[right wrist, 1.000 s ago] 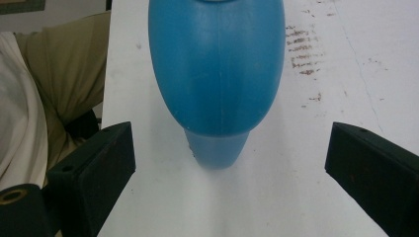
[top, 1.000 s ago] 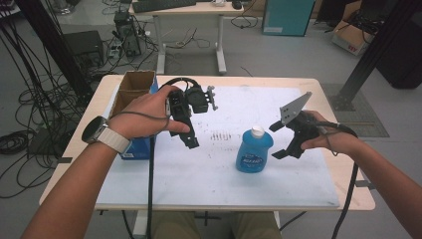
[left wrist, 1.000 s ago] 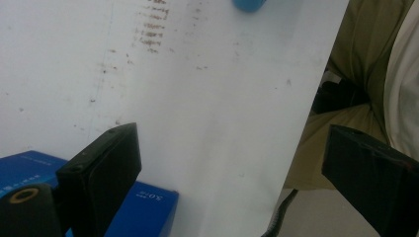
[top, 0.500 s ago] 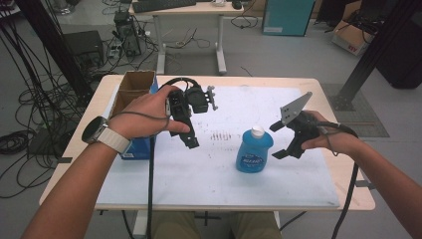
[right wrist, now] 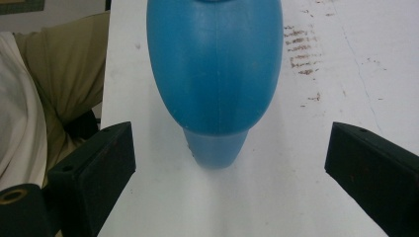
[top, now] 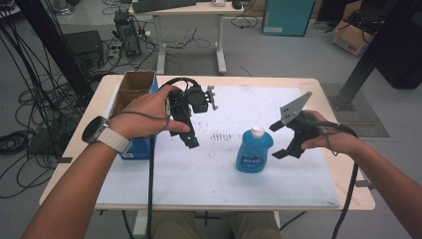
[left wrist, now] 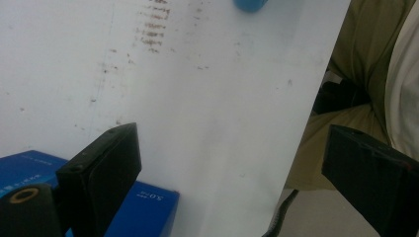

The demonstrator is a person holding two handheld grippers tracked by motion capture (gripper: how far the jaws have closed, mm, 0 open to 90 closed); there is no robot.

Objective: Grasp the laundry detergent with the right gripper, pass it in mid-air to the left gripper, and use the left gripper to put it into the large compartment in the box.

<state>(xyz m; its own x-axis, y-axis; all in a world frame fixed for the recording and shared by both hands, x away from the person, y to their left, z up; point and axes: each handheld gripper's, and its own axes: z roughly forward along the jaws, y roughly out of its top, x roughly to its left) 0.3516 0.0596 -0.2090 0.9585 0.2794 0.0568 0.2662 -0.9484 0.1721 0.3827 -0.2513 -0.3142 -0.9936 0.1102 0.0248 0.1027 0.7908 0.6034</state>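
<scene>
While both grippers gape wide and empty, the right gripper (top: 279,139) faces a smooth, likely slippery blue bottle (top: 254,154) near the tabletop's front edge, best gripped across its broad body.

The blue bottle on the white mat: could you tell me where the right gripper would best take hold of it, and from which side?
Grip the blue bottle across its broad body, below the white cap. It stands upright, and the right gripper sits open beside it on the person's right, jaws spread wider than the body. Coming in level from that side looks best.
</scene>
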